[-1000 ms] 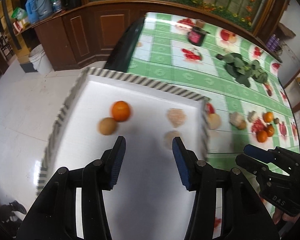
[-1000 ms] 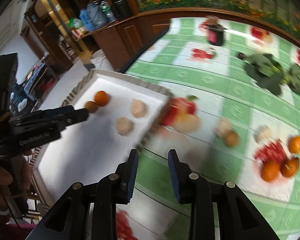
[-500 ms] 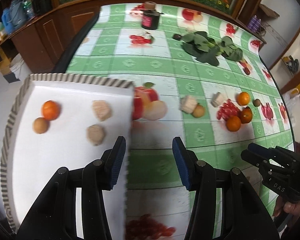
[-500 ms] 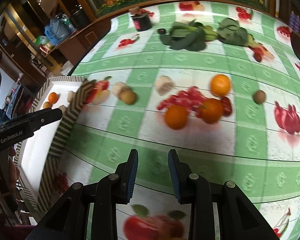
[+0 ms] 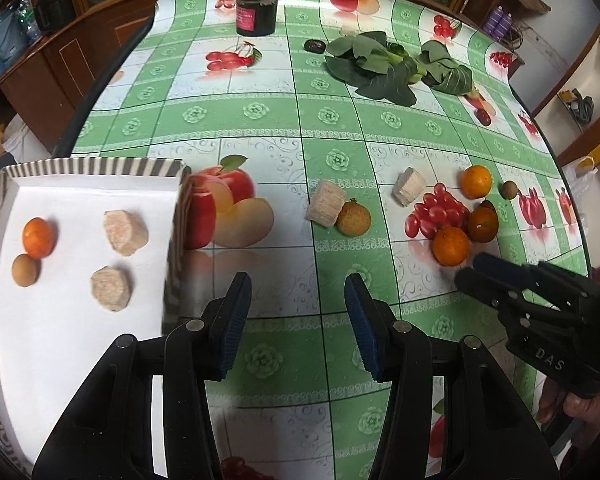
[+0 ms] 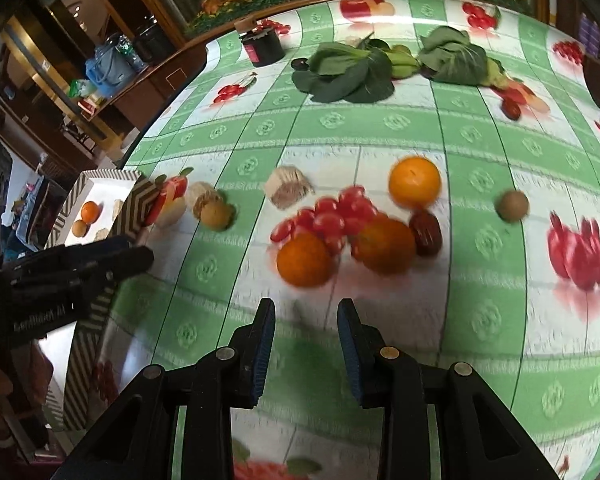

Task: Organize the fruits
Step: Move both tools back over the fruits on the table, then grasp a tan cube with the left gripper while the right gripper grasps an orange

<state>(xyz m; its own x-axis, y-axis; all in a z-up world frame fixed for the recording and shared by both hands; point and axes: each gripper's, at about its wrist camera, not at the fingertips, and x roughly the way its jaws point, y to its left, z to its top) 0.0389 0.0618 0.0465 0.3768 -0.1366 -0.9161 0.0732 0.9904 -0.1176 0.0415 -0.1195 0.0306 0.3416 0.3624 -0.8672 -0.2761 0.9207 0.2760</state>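
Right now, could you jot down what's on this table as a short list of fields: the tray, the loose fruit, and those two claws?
tray: white, striped rim, at table's left edge
in tray: one orange, one brown fruit, two pale chunks
loose oranges: three, right of tray
loose chunks: two on the cloth
greens: far side
left gripper: open, empty
right gripper: open, empty, jaws just widening, near the oranges

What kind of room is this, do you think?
Probably a dining or living room in a home: a table under a green fruit-print tablecloth, leafy greens and oranges lying loose on it, and dark wooden cabinets with bottles and bags behind.
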